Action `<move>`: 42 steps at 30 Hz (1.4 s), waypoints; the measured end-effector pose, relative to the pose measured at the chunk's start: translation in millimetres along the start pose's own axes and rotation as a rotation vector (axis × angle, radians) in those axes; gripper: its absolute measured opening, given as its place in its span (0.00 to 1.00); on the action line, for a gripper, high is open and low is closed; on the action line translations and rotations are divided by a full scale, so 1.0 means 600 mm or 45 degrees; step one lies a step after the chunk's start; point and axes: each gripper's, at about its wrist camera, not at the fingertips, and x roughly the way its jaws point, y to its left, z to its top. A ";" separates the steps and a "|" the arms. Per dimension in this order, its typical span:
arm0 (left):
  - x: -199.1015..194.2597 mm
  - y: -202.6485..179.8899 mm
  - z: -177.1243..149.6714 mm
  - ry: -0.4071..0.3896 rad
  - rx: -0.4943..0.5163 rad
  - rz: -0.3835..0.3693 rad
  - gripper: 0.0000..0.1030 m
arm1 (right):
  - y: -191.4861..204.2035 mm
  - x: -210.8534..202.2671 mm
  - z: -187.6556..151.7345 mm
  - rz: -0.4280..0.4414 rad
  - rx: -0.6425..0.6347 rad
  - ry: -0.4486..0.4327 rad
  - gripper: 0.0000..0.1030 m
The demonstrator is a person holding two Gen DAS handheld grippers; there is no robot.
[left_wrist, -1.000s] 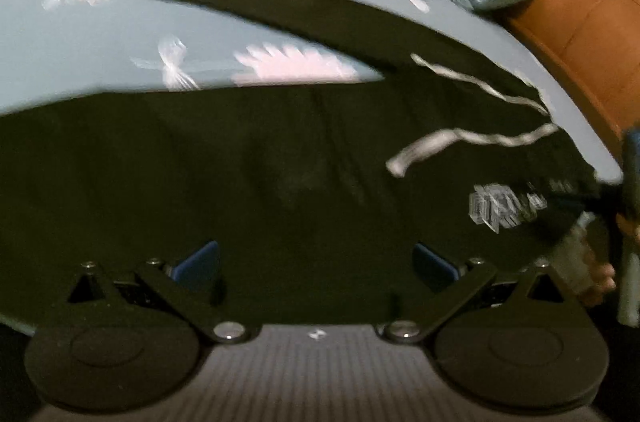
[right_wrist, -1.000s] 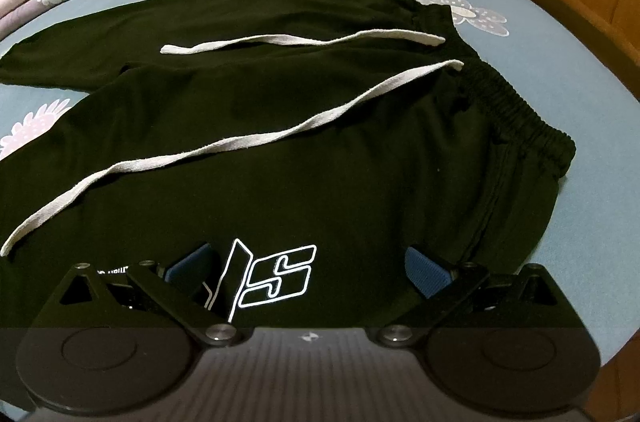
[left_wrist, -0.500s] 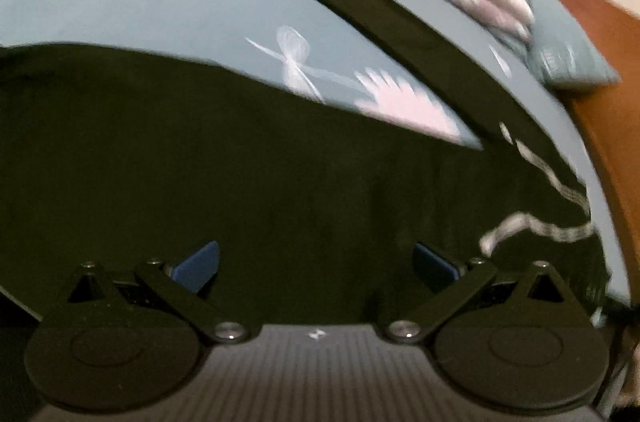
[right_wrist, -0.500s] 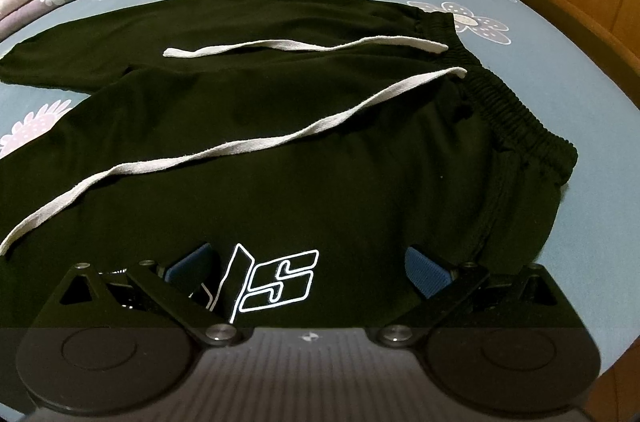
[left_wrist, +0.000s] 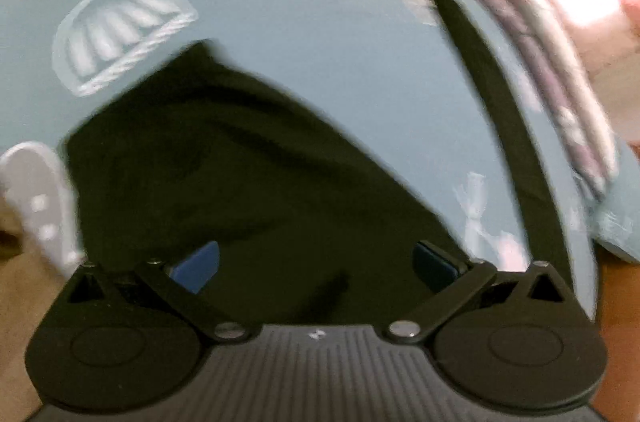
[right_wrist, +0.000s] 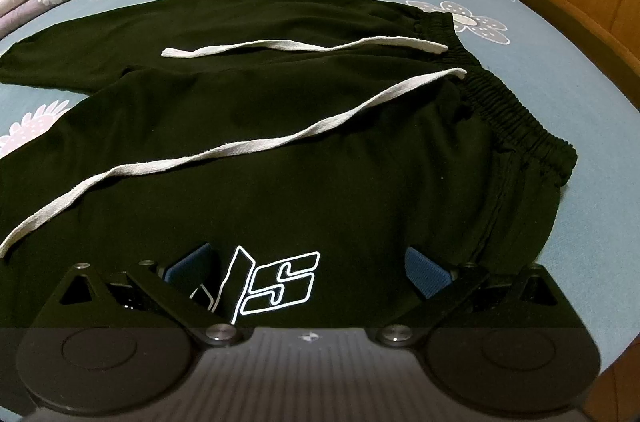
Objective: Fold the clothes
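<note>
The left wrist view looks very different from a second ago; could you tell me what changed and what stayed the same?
The left gripper swung left along the black pants, from the drawstring and logo area toward the leg end. Nothing was grasped or released; both grippers remain open. The right gripper kept hovering over the logo, and the pants lay unmoved on the bed sheet.

My left gripper (left_wrist: pixel 316 264) swung leftward along the black trousers (left_wrist: pixel 224 182). A second before, it had faced the drawstrings and the white logo near the waist; half a second before, only the strings' ends showed at the right edge. By now it looked at the leg's hem end, with the blue sheet (left_wrist: pixel 280 2) and its printed shuttlecock-like motif (left_wrist: pixel 116 34) beyond. The picture blurred with the sweep. My right gripper (right_wrist: pixel 310 272) edged very slightly closer to the logo (right_wrist: pixel 276 282).
</note>
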 end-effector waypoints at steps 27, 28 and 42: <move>-0.003 -0.253 -0.095 -0.015 0.580 -0.007 0.99 | -0.003 0.002 0.001 0.004 -0.019 -0.004 1.00; 0.006 -0.272 -0.109 0.009 0.620 -0.023 0.99 | -0.003 0.002 0.000 0.006 -0.019 -0.005 1.00; 0.074 -0.291 -0.181 0.214 0.736 0.015 0.99 | -0.021 -0.025 0.012 0.130 0.076 0.009 1.00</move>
